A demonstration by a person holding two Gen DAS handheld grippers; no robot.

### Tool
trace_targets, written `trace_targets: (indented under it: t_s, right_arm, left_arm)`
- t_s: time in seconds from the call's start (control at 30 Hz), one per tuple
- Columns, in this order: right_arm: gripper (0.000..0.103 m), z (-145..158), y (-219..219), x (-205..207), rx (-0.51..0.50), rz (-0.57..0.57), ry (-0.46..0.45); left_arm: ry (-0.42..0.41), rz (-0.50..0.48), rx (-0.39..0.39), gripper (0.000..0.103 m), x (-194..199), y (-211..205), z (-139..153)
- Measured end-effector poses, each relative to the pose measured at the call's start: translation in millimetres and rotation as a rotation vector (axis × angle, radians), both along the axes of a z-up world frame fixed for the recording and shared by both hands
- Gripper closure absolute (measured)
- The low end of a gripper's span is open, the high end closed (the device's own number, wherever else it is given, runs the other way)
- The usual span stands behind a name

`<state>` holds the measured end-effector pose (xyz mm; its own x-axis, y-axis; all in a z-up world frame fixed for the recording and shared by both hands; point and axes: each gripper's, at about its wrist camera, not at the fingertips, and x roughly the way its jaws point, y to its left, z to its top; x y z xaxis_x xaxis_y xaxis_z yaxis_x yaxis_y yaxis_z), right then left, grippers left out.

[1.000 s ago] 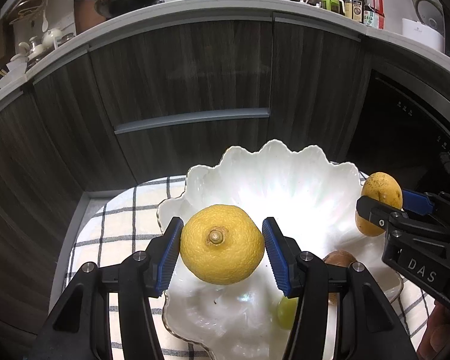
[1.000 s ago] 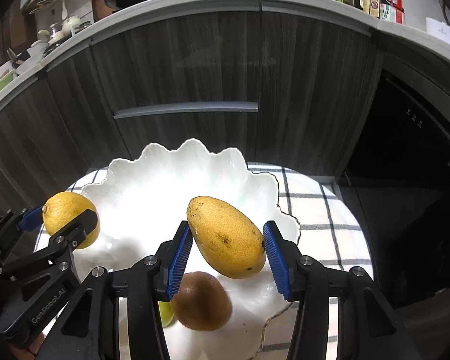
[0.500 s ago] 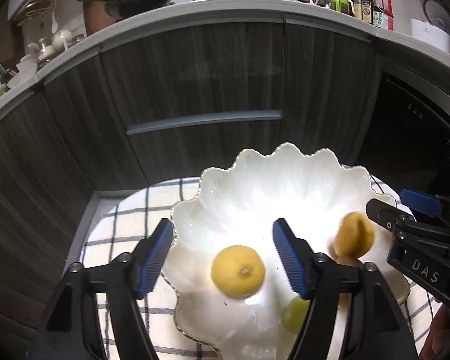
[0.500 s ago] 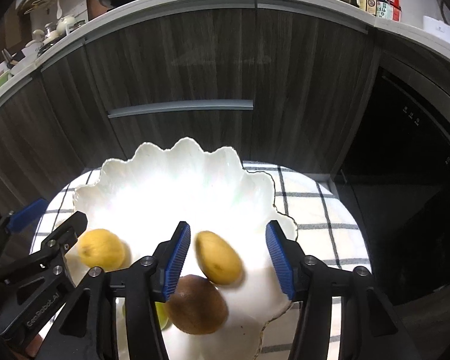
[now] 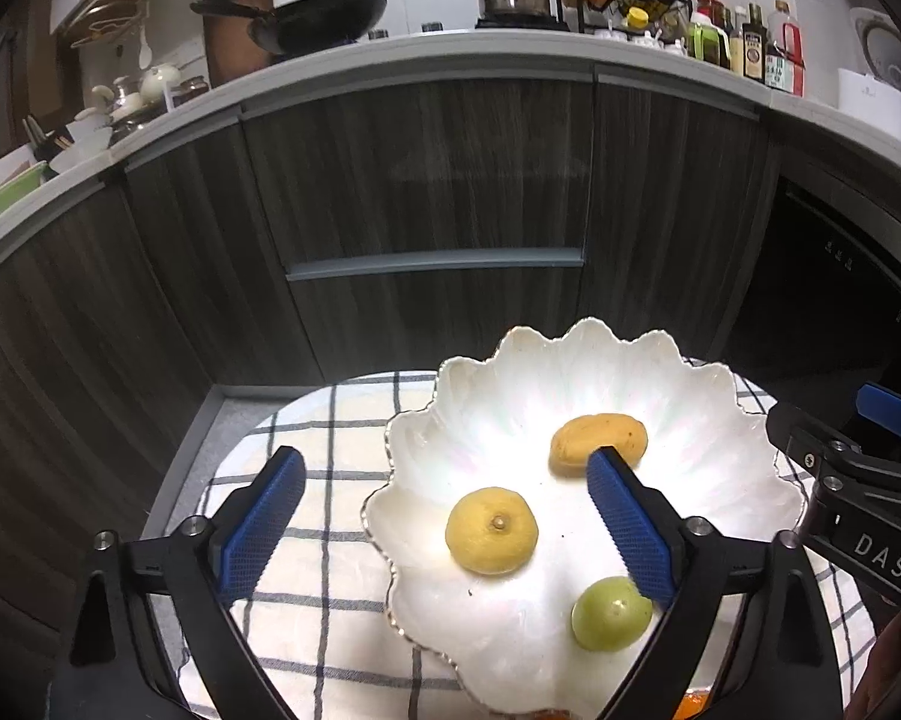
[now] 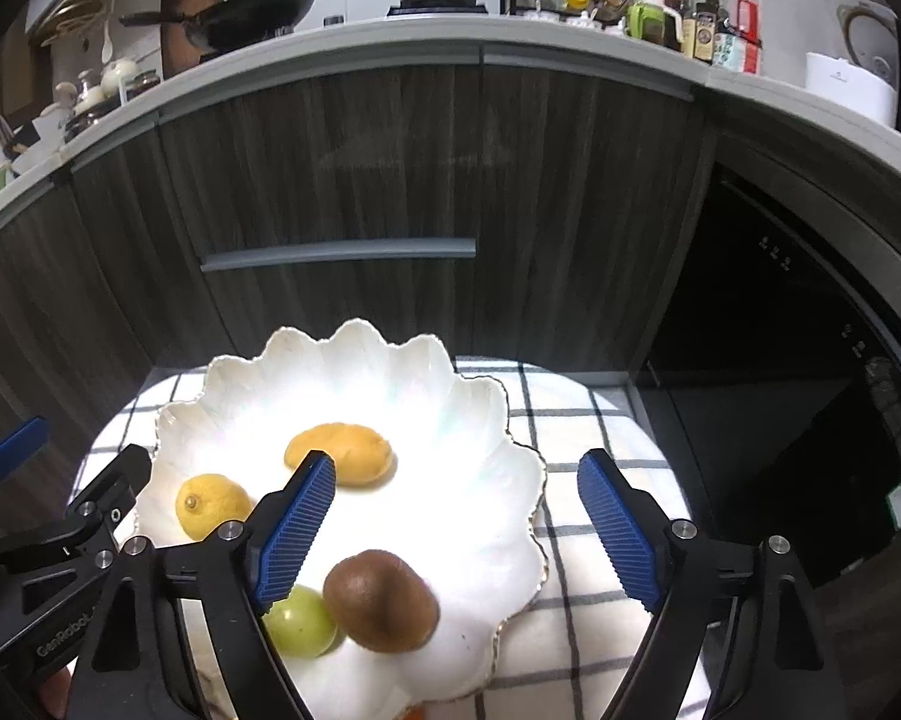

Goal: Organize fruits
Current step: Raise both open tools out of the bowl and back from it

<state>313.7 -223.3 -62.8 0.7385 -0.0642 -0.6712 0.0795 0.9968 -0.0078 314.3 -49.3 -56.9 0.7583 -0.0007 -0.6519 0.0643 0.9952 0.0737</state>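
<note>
Hovering above a white scalloped bowl (image 5: pixel 720 396) are both grippers, each spread wide and carrying nothing. The left gripper (image 5: pixel 444 525) hangs over the bowl's near-left rim, one blue pad out above the checked cloth (image 5: pixel 330 420), the other above the bowl's floor. Right between its fingers, lower down, a round yellow lemon (image 5: pixel 491 531) sits on the bowl floor, stem end up. Just ahead of its right fingertip lies the oblong mango (image 5: pixel 597 443), resting on its side, and just beneath that same finger is a green grape-like fruit (image 5: pixel 609 613), touching neither of the others.

From the right gripper (image 6: pixel 456 522), also released, the same bowl (image 6: pixel 354 354) lies ahead and to the left. Its left pad overlaps the near end of the mango (image 6: pixel 345 453) in view; its right pad is out over the cloth (image 6: pixel 582 420) beyond the bowl's rim. A brown kiwi (image 6: pixel 381 600) rests low between the fingers, toward the left one, with the green fruit (image 6: pixel 300 621) pressed against its left side, partly hidden by the finger. The lemon (image 6: pixel 210 504) lies further left, beyond that finger.

Each gripper shows at the other view's edge. Past the bowl stand dark wood-grain cabinets (image 5: pixel 426 180) under a counter carrying a wok (image 5: pixel 318 15).
</note>
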Motion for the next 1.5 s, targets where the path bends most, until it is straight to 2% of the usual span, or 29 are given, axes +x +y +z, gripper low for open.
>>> trace_targets:
  t_s: [0.47, 0.8, 1.1, 1.5]
  right_arm:
    - [0.018, 19.2, -2.4, -62.2, 0.019, -0.042, -0.052]
    - [0.018, 21.8, -2.4, -96.9, 0.018, -0.039, -0.057]
    - [0.018, 9.1, -4.1, -118.8, 0.009, -0.047, -0.034]
    - [0.018, -23.7, -9.7, -134.5, -0.023, -0.064, 0.012]
  left_arm:
    - [-0.036, 0.015, -0.002, 0.004, -57.6, 5.7, 20.9]
    - [-0.043, 0.013, -0.001, 0.004, -92.5, 7.4, 23.2]
    - [-0.033, -0.002, 0.004, 0.004, -112.4, 6.4, 13.8]
    - [0.003, -0.044, -0.005, 0.004, -126.9, -2.3, -21.6]
